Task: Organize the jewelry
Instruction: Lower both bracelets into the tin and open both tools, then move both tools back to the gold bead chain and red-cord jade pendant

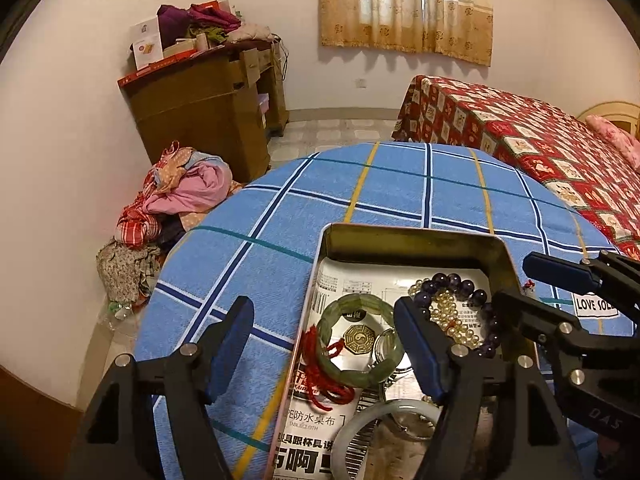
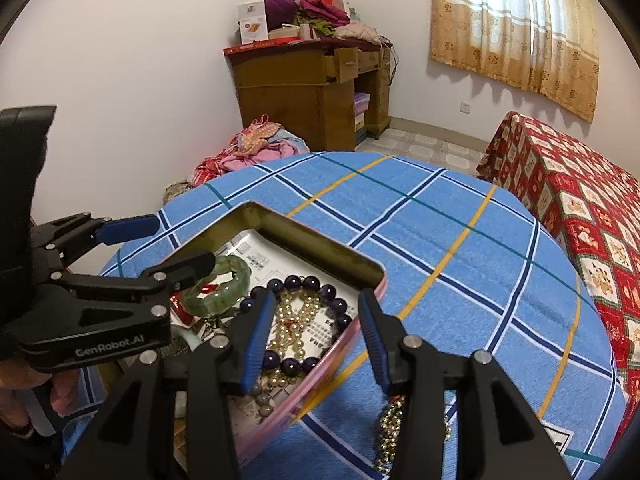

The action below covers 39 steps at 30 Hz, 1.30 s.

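A metal tin (image 1: 404,236) (image 2: 320,236) lined with printed paper sits on the blue plaid table. It holds a green stone bracelet (image 1: 352,344) (image 2: 224,284), a purple bead bracelet (image 1: 464,284) (image 2: 308,284), a pearl strand (image 1: 448,312) (image 2: 296,320), a brass octagon charm (image 1: 359,339), a red cord (image 1: 320,376) and a pale jade bangle (image 1: 376,416). My left gripper (image 1: 324,352) is open, straddling the tin's left wall. My right gripper (image 2: 316,340) is open, straddling the tin's right wall. A gold bead chain (image 2: 390,432) lies on the cloth outside the tin, under the right gripper.
The round table (image 1: 360,188) has a blue plaid cloth. A bed with a red patterned cover (image 1: 540,148) stands to the right. A wooden desk (image 1: 208,104) with clutter and a pile of clothes (image 1: 180,200) lie beyond the table on the left.
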{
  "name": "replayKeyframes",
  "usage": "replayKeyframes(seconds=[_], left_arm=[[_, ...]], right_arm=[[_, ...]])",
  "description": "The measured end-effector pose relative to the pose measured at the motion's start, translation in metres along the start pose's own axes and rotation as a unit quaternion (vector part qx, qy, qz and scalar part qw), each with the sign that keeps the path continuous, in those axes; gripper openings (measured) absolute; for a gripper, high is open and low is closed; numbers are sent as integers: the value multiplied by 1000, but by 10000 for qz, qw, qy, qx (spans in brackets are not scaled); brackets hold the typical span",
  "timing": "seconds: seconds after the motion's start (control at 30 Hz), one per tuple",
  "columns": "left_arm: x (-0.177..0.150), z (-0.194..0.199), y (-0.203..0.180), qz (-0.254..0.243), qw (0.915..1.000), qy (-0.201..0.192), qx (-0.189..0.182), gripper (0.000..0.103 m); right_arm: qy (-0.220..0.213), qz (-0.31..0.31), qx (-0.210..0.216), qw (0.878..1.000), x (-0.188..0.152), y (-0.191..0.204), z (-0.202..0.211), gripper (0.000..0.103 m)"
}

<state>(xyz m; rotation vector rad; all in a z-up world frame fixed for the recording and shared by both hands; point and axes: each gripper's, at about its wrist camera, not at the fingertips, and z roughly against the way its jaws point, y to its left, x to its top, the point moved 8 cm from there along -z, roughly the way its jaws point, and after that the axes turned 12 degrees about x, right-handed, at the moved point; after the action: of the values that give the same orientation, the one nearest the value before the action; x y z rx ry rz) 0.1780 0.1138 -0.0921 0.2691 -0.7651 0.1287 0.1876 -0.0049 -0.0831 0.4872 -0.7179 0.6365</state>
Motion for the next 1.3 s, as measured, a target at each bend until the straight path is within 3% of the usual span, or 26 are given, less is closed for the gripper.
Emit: replayKeyframes(seconds=[0.97, 1.3], left_arm=[[-6, 1, 5, 156, 9998, 81, 111, 73], [-18, 16, 13, 481, 9986, 66, 213, 73]], right_arm=[[12, -32, -14, 10000, -5, 3, 2, 52], [-5, -189, -240, 9995, -28, -23, 31, 55]])
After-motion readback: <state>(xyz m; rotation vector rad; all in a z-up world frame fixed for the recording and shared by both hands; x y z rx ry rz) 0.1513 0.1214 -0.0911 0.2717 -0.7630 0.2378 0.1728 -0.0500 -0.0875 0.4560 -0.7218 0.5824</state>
